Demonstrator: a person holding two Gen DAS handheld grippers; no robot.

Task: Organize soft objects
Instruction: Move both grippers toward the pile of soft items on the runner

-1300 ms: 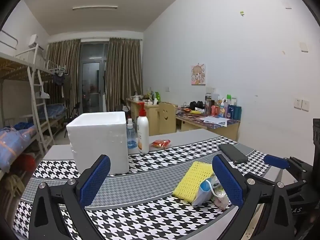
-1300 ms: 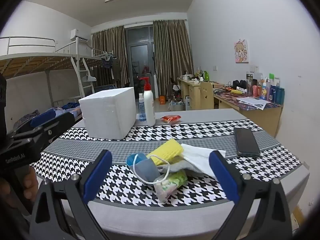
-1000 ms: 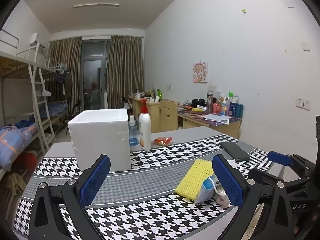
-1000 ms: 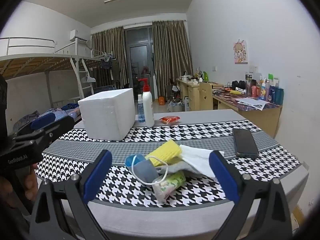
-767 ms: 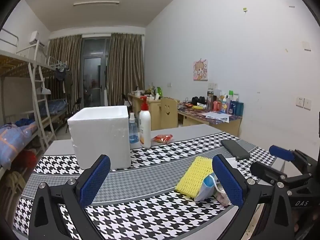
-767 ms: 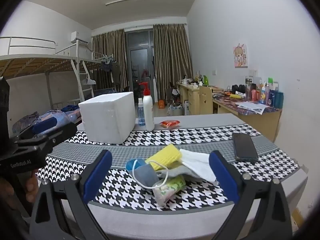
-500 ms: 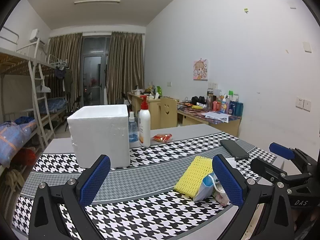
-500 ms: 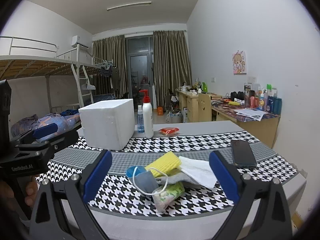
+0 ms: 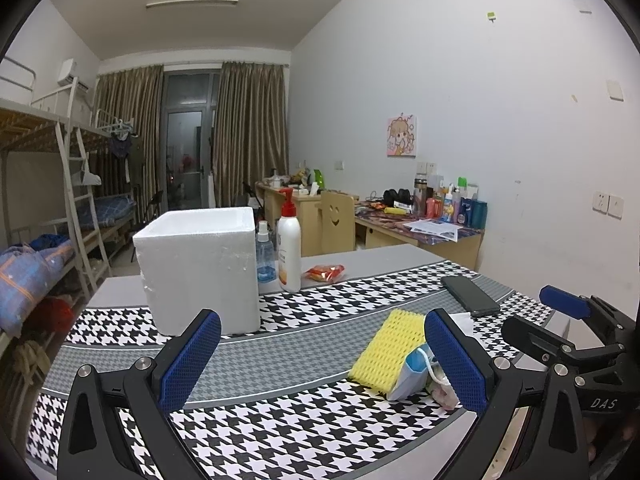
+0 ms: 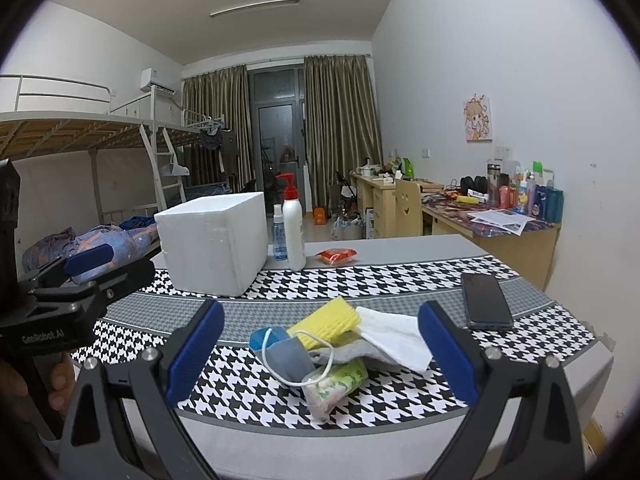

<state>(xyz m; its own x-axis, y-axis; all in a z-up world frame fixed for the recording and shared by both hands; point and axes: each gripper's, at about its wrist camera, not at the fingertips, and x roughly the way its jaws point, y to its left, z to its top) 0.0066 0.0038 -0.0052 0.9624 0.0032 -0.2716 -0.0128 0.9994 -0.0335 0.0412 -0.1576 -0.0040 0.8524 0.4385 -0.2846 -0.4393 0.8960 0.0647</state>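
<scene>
Left tool [image 9: 320,360] hangs above the near edge of the surface [image 9: 280,432], its blue pads spread wide with nothing between them. Ahead of it stands a foam box [image 9: 198,268] with a spray bottle [image 9: 265,256] and a pump bottle [image 9: 289,248] just beside it, and a red packet [image 9: 324,272] a little further right. By the right pad lies the pile of soft things: a yellow sponge [image 9: 390,350] with a blue mask [image 9: 412,372] leaning against its near end. A phone [image 9: 470,295] lies beyond them, and the other tool shows at the right edge.

Right tool [image 10: 320,356] is likewise wide open and empty, held just short of the pile (which sits between its pads in this view). The mask [image 10: 286,354] lies at the front left with its white loop draped over a green tissue pack [image 10: 338,382]; the sponge [image 10: 326,322] is behind, touching a white cloth [image 10: 394,336] that spreads to the right over a grey cloth [image 10: 348,354]. The phone [image 10: 484,301] lies apart to the right, the box [image 10: 214,246] well back on the left.
</scene>
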